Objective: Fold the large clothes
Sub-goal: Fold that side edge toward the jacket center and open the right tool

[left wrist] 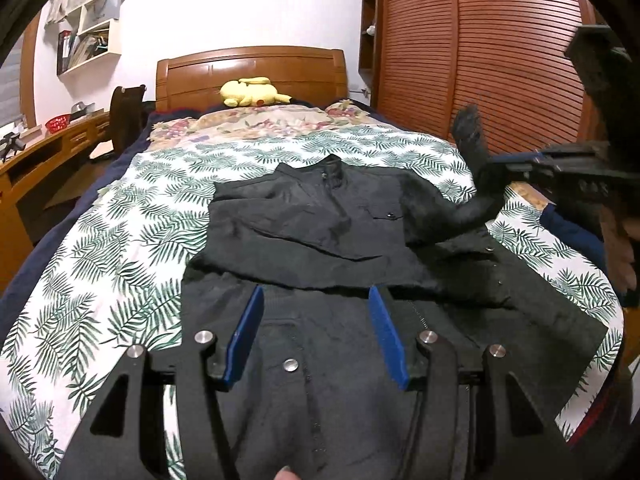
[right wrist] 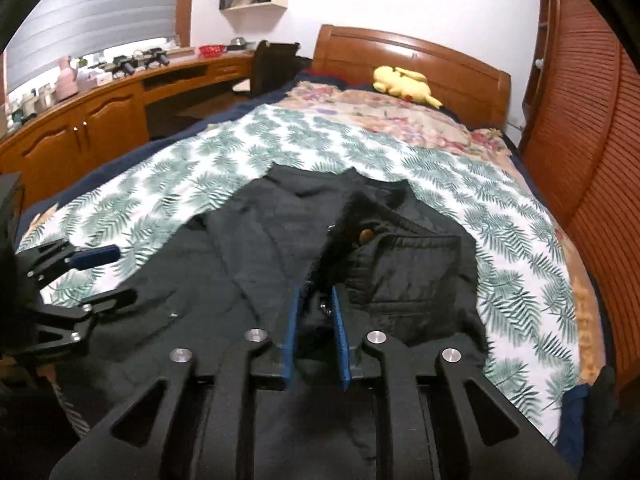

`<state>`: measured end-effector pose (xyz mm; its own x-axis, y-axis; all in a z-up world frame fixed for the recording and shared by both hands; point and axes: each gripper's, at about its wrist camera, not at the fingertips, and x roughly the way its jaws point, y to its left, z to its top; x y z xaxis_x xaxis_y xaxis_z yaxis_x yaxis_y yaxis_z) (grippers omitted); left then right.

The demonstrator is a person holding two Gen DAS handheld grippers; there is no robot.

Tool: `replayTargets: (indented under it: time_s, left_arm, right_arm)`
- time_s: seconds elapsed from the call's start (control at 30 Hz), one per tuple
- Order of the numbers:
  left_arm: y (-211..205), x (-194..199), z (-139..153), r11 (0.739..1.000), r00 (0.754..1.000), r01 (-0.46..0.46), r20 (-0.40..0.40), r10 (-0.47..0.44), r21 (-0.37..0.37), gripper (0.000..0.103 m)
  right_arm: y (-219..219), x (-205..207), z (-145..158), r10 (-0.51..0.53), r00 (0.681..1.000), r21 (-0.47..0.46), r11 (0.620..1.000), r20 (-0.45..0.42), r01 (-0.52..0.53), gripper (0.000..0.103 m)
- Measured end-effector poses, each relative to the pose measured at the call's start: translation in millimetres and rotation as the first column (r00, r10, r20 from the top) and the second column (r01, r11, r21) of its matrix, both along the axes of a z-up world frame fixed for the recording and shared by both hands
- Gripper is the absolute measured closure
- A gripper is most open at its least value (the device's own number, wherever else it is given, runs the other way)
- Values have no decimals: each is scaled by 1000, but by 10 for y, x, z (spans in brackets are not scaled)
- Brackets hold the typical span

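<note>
A large black jacket (left wrist: pixel 320 224) lies on the leaf-print bed cover (left wrist: pixel 120 248), its left sleeve folded across the chest. My left gripper (left wrist: pixel 316 294) is open and empty, hovering over the jacket's lower hem. My right gripper (right wrist: pixel 316 294) is shut on a fold of the jacket's right sleeve (right wrist: pixel 400 264) and holds it lifted over the body. In the left wrist view the right gripper (left wrist: pixel 490 184) shows at the right, with the sleeve (left wrist: pixel 448 216) hanging from it. In the right wrist view the left gripper (right wrist: pixel 108 276) is at the left edge, open.
A yellow plush toy (left wrist: pixel 250 92) lies by the wooden headboard (left wrist: pixel 252 68). A floral blanket (left wrist: pixel 256 120) covers the bed's far end. A wooden desk (right wrist: pixel 100 108) runs along the left and a slatted wardrobe (left wrist: pixel 480 48) along the right.
</note>
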<state>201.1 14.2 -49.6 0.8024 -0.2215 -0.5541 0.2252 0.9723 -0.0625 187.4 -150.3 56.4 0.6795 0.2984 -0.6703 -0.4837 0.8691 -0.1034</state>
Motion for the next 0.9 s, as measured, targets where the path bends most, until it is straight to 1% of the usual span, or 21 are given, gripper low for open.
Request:
replayTargets:
  time_s: [0.03, 0.1, 0.13, 0.23, 0.27, 0.37, 0.67, 0.9]
  left_arm:
    - [29, 0, 3, 1000, 1000, -4, 2, 4, -3, 49]
    - [53, 2, -2, 1000, 1000, -9, 0, 9, -4, 49]
    - [57, 6, -7, 1000, 1000, -10, -1, 10, -5, 49]
    - [31, 34, -36, 1000, 1000, -9, -10, 9, -8, 49]
    - [8, 51, -51, 1000, 1000, -6, -15, 6, -9, 49]
    - [-76, 119, -106, 1000, 1000, 3, -30, -3, -1, 49]
    - [-571, 299, -337, 997, 994, 66, -92, -63, 34, 49]
    - [-912, 358, -508, 992, 986, 107, -136, -98, 66, 49]
  right_arm:
    - [30, -46, -15, 13, 1000, 28, 1000, -8, -13, 83]
    - [52, -103, -32, 18, 1000, 56, 998, -11, -17, 73]
    - [59, -141, -38, 17, 1000, 63, 998, -3, -17, 72]
    - [-17, -255, -62, 6, 998, 40, 999, 62, -9, 72]
    - [-77, -260, -96, -5, 998, 36, 999, 70, 3, 71]
    - [-244, -275, -198, -33, 998, 52, 998, 58, 30, 71]
    - [-775, -350, -598, -129, 991, 106, 986, 34, 125, 71]
    - [-968, -432, -927, -152, 988, 98, 984, 22, 149, 71]
